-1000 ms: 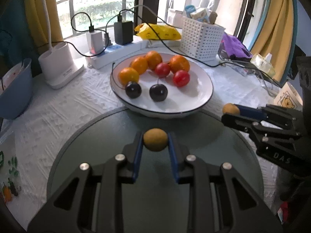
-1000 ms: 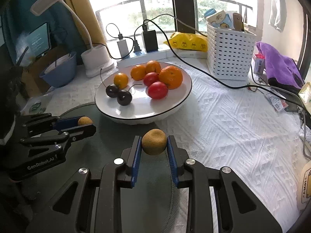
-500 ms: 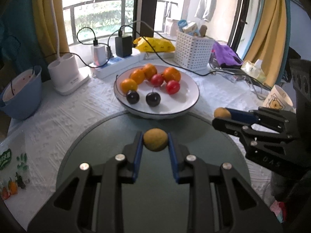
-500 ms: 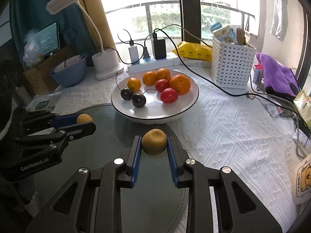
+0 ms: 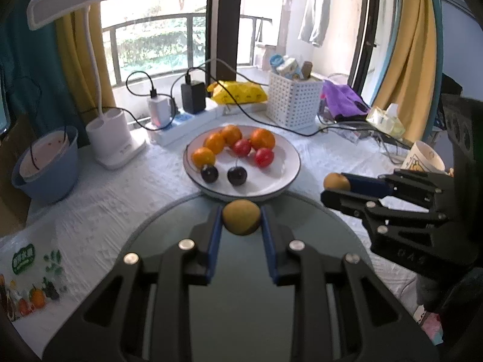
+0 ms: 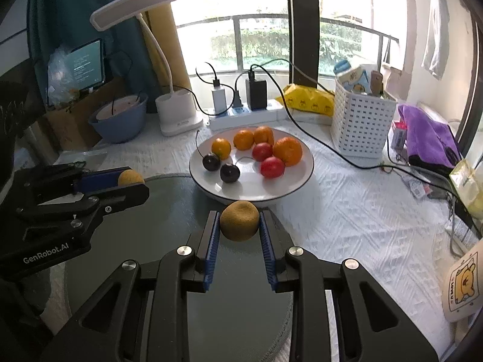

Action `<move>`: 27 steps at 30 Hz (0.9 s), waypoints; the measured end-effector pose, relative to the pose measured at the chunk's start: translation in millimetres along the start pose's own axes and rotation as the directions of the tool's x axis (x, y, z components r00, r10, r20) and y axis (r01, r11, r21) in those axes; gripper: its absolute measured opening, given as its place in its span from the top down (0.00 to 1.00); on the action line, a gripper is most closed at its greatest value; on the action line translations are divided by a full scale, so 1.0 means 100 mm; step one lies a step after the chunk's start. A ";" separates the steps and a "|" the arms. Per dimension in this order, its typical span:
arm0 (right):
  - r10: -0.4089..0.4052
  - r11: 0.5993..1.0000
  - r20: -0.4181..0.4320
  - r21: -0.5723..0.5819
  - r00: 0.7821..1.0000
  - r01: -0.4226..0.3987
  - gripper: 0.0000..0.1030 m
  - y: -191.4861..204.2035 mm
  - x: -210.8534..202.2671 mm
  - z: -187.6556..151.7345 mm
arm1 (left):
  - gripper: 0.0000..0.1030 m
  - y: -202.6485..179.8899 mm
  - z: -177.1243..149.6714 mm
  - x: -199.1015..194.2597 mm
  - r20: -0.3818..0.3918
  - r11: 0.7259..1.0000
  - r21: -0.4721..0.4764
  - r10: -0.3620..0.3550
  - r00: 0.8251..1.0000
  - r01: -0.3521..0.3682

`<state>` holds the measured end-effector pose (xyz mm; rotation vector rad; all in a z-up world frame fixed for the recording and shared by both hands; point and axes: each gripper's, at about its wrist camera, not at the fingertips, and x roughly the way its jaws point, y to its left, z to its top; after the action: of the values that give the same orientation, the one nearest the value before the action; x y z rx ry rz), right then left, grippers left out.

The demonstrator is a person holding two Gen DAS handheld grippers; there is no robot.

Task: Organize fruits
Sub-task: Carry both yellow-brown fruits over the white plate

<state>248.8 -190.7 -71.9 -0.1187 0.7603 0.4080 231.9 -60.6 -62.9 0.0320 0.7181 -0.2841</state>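
The left gripper point(image 6: 132, 182), at the left edge of the right wrist view, bears "GenRobot.AI" in white. Lettering on the mug point(image 6: 462, 283), lower right, is too small to read, possibly "LOVE".

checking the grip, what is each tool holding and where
Each holds a brown fruit by its sides between the blue pads: left tool, fruit; right tool, fruit.
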 end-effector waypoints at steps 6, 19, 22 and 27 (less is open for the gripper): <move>0.003 1.000 0.025 -0.016 1.000 -0.002 0.72 0.02 -0.03 0.12 | 0.74 0.02 0.09 -0.04 0.022 1.000 0.001 0.005 1.000 -0.005; 0.009 1.000 0.019 -0.020 1.000 -0.008 0.72 -0.09 0.18 0.30 | 0.74 0.05 0.28 0.20 0.015 1.000 0.008 -0.009 1.000 0.009; 0.012 1.000 0.007 -0.017 1.000 -0.012 0.72 -0.12 0.26 0.32 | 0.74 0.07 0.30 0.30 0.001 1.000 0.004 -0.013 1.000 0.013; 0.021 1.000 -0.017 -0.012 1.000 -0.021 0.72 -0.18 0.43 0.33 | 0.74 0.10 0.31 0.48 -0.025 1.000 -0.005 -0.018 1.000 0.017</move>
<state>305.6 -185.3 -78.6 -0.1256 0.7762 0.4317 289.0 -66.7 -71.1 0.0244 0.7440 -0.2991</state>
